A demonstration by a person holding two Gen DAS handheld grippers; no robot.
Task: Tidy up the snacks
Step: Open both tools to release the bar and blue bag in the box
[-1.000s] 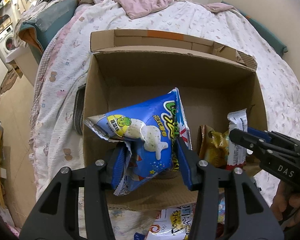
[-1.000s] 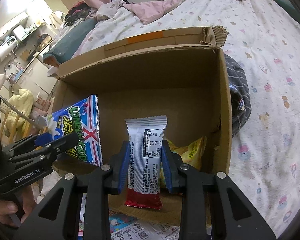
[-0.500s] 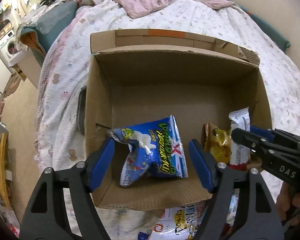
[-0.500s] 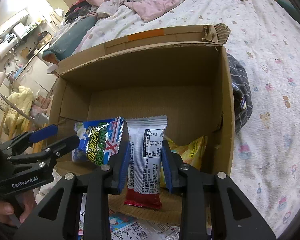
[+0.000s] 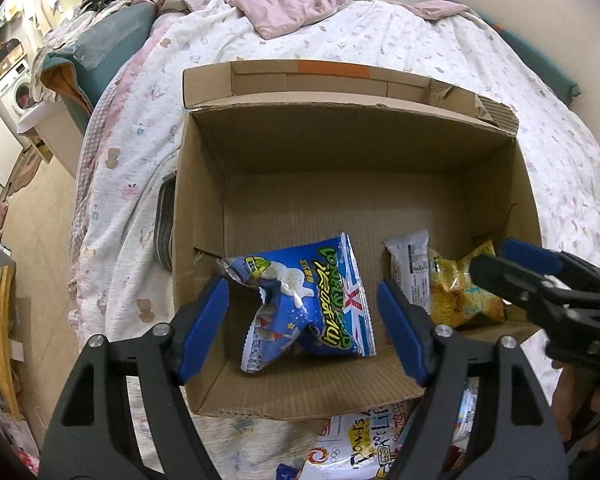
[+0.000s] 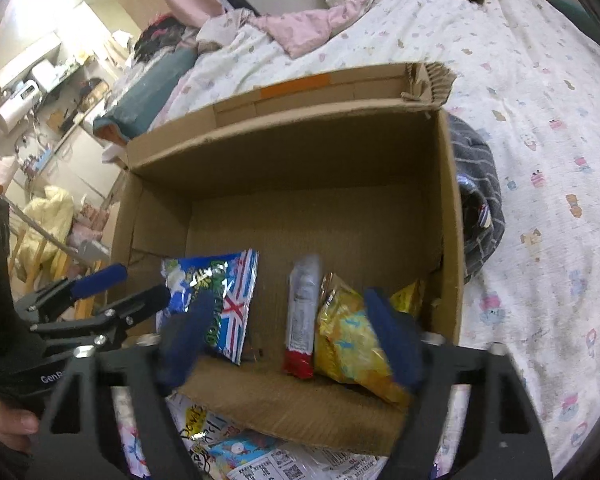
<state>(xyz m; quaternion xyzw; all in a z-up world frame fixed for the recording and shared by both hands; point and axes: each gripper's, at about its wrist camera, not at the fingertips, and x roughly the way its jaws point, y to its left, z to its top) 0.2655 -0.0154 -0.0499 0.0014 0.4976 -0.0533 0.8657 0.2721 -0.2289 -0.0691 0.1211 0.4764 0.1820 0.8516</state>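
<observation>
the cardboard box (image 5: pixel 204 216) sits on the bed (image 5: pixel 380 32). in the box, the blue chip bag (image 5: pixel 316 304) lies between the released jaws of the left gripper (image 5: pixel 302 330). the right gripper (image 6: pixel 288 344) has just been opening its jaws, freeing the white-and-red snack bar (image 6: pixel 302 320) beside the yellow snack bag (image 6: pixel 348 340).

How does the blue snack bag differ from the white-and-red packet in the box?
The blue snack bag is wide, crumpled and sits toward the box's left side; the white-and-red packet is narrow, standing on its red end beside the yellow bag. Both rest inside the cardboard box, gripped by neither gripper.
</observation>
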